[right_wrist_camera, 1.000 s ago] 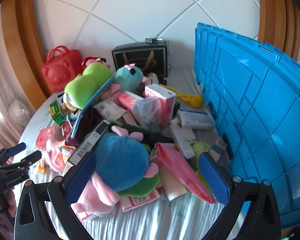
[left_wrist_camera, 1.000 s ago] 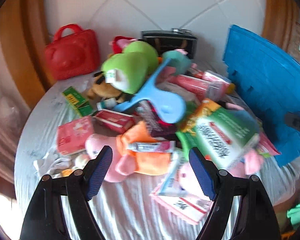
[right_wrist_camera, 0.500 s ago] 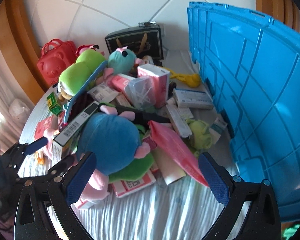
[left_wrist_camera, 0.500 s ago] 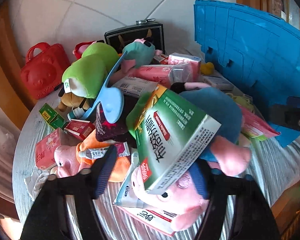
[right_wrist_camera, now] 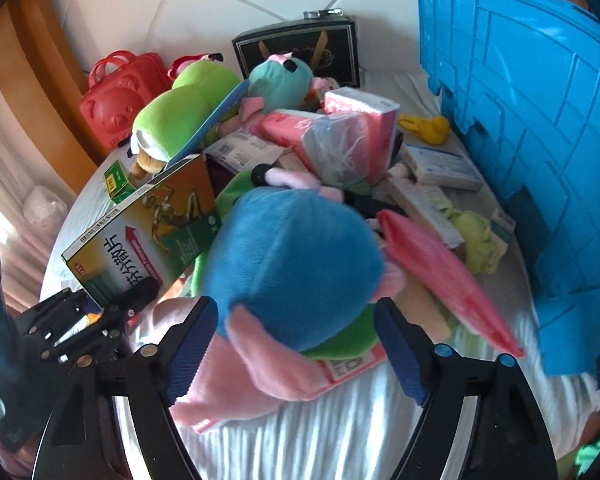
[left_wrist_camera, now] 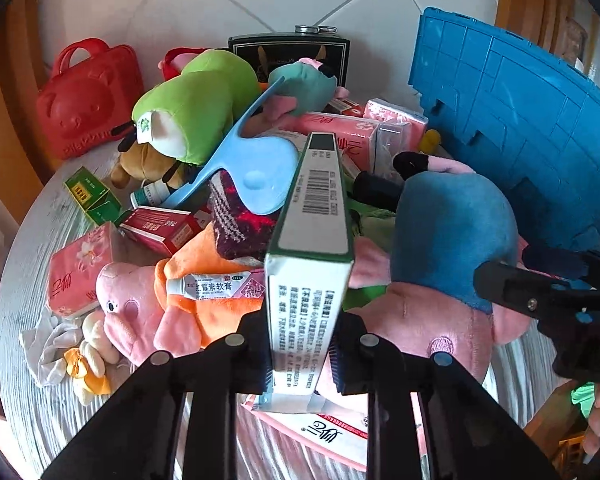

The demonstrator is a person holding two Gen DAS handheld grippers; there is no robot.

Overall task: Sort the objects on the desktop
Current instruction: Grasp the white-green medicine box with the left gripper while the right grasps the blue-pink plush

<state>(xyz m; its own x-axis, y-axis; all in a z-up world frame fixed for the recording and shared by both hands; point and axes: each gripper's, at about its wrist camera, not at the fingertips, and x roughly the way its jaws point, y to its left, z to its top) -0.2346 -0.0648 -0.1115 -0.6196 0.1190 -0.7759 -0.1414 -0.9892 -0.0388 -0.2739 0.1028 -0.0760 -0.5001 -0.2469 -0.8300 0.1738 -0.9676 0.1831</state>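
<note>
The left gripper is clamped on a green-and-white medicine box, fingers pressed to both broad faces, the barcode edge facing up. From the right wrist camera the same box stands tilted at the left of the heap, its orange and green face showing.

The right gripper sits wide apart, its blue pads either side of a blue-and-pink plush toy at the near edge of the pile; whether the pads touch the plush cannot be told.

The surface is a round table under a white, streaky cloth, bare only along the near rim. It is crowded: a green plush lies far left over a brown plush, a light blue plastic scoop rests across the middle, and a pink pig plush in orange lies near left with an ointment tube on it. A pink tissue pack sits at the left edge, a small green carton beyond it.

At the far side, a red bear-faced case and a black box stand against a white panelled wall framed in wood. A big blue plastic crate fills the right side, with a yellow toy just beside it.
</note>
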